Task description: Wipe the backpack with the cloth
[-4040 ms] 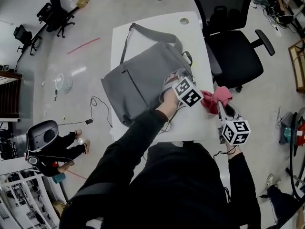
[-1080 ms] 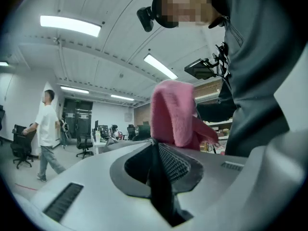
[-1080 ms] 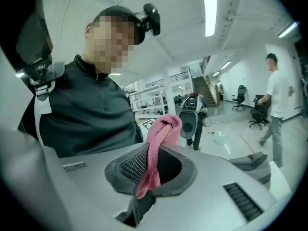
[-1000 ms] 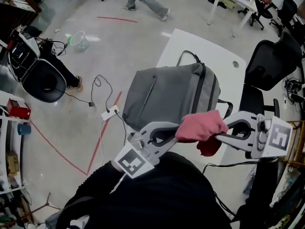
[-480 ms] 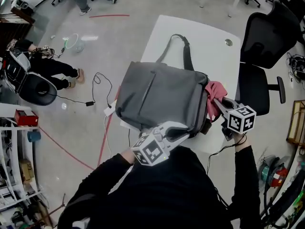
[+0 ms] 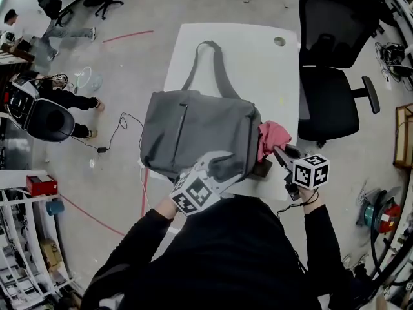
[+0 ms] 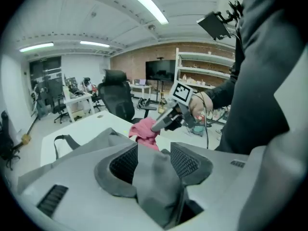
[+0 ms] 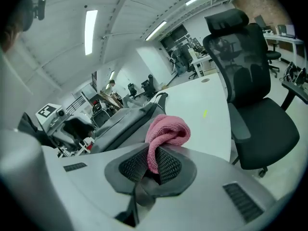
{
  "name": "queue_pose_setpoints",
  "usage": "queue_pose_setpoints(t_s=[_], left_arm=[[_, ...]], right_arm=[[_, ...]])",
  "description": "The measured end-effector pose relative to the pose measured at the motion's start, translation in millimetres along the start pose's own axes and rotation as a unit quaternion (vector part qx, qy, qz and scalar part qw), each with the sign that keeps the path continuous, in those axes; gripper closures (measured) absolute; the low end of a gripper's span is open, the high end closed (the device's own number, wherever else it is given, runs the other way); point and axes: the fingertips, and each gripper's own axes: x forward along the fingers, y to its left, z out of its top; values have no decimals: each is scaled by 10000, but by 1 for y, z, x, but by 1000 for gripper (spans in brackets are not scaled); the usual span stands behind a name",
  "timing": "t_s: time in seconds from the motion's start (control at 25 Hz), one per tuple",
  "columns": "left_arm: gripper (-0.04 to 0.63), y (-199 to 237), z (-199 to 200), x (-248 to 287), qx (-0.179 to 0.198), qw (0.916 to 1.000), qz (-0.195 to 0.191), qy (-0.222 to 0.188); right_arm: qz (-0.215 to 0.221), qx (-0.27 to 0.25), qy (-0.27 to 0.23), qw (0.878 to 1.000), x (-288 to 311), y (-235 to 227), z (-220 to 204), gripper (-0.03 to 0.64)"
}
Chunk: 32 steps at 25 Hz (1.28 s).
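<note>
The right gripper (image 6: 276,152) pinches the pink soft cloth (image 6: 272,136), which touches the grey fabric backpack's (image 6: 193,131) right edge. The left gripper (image 6: 222,161) has just opened, loose around a backpack fold.

A grey fabric backpack (image 6: 193,131) lies flat on a white rectangular table (image 6: 258,63), its strap (image 6: 208,44) looped toward the far edge. The left gripper (image 6: 222,166) sits at the bag's near edge, its jaws just opened with that edge between them. The right gripper (image 6: 276,152) clamps a crumpled pink cloth (image 6: 272,137) that touches the backpack's right side. A black office chair (image 6: 329,102) stands beside the table.
</note>
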Motion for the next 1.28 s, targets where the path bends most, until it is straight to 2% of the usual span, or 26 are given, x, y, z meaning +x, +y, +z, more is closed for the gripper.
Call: queue_pose_setpoints(t_s=[0.08,0.16,0.24,0.32,0.4,0.48,0.56,0.64,0.68,0.72,0.8,0.88,0.96,1.08,1.16,1.28], left_arm=[[379,27,26,-10,-365,9981,287,-400],[379,64,46,-14,-947,9900,706,-768],[379,96,53,3,-1399,9821,982,-789],[371,116,47,41,-1733,9787,1004,-439],[336,128,34,82,-1867,9765,1056,187],[316,139,22,113,-1539,9749,1336,893],[320,148,14,130,-1140,9712,1547,1410],[400,158,11,134,-1066,9673,1612,1645],[414,163,9,132,-1276,9642,1591,1692],[432,163,7,131,-1704,9608,1426,1658],[462,155,7,138,-2590,9516,976,1338],[483,155,12,140,-2848,9481,919,1079],[495,155,22,139,-2919,9486,880,847],[508,145,57,135,-2976,9529,544,187],[511,128,88,133,-2618,9647,275,-104],[514,93,122,131,-1788,9838,-64,-145]], right_arm=[[-17,-28,-30,10000,-9,-4,-2,579],[8,-206,-28,9998,-13,-4,-3,579],[71,-463,-2,9989,-14,2,-6,579],[168,-701,41,9974,-13,11,-9,579],[265,-889,95,9956,-11,24,-13,578],[331,-994,115,9944,-10,35,-16,578],[354,-989,84,9944,-11,41,-18,578],[316,-945,31,9950,-14,40,-18,578],[290,-922,-1,9953,-16,38,-18,579],[277,-900,-35,9956,-19,36,-19,578],[332,-876,-72,9956,-24,33,-23,578],[505,-886,29,9948,-26,34,-32,579],[732,-864,273,9932,-21,41,-45,579],[955,-769,541,9910,-7,59,-60,579],[1019,-774,509,9905,0,71,-59,580],[1068,-934,498,9886,7,90,-56,581]])
